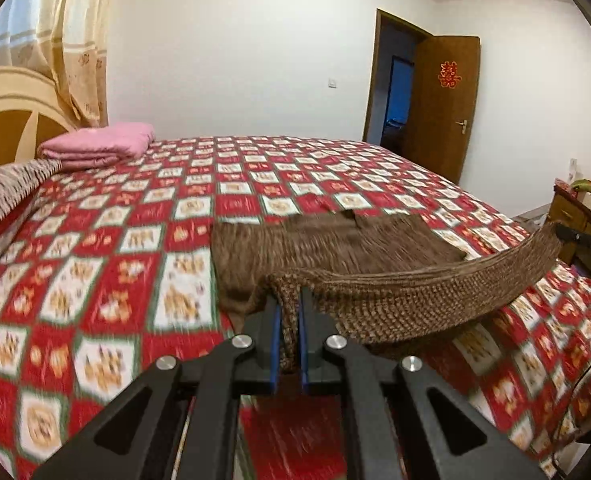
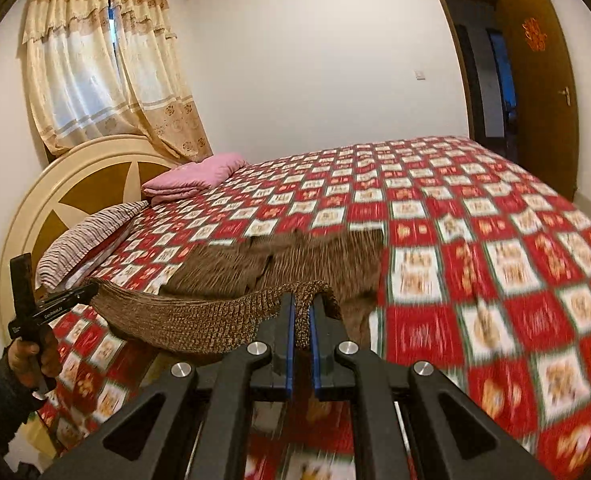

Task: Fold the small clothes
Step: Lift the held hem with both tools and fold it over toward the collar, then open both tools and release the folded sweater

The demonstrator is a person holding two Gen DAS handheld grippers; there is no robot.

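Left gripper (image 1: 289, 320) and right gripper (image 2: 303, 320) each clamp a corner of the knit's (image 1: 335, 248) near hem, lower centre of frame. Hem hangs lifted between them; the rest lies on the bed (image 1: 95, 240). Likely so the hem carries over evenly for a fold.

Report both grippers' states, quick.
Left gripper: shut on the brown knit garment.
Right gripper: shut on the same garment's hem.

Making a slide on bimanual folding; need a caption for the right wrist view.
Right gripper and left gripper each pinch the brown knit garment, lifting its near edge above the red checkered bedspread.
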